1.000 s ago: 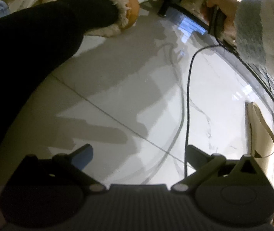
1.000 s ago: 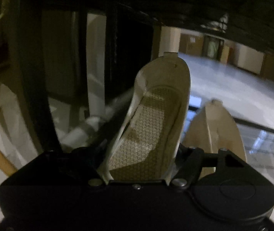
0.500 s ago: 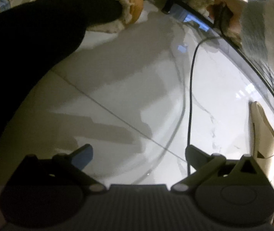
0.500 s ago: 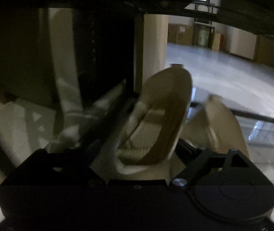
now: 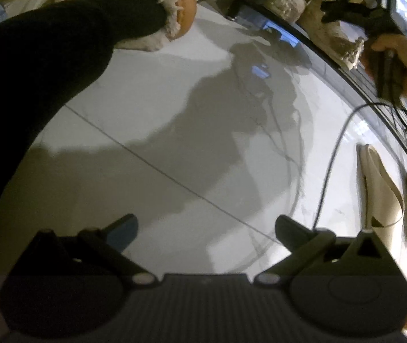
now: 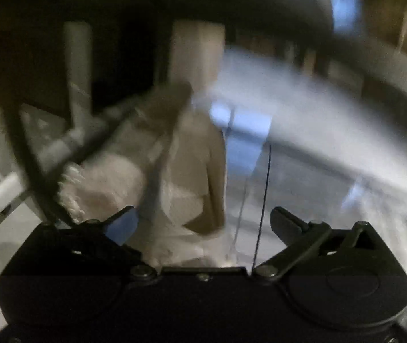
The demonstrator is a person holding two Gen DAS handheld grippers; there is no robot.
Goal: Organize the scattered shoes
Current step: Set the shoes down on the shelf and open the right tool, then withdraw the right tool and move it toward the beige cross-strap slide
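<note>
Right wrist view: right gripper spread wide w/ blurred cream shoe just ahead, unheld; left gripper wide, empty.

Cream pointed flat shoes on the floor: one
Fur-trimmed tan boots: one
Black two-finger grippers: two

We see a cream slingback shoe lying flat on the floor at three o'clock. Another pale shoe, blurred, sits ahead at twelve o'clock.
</note>
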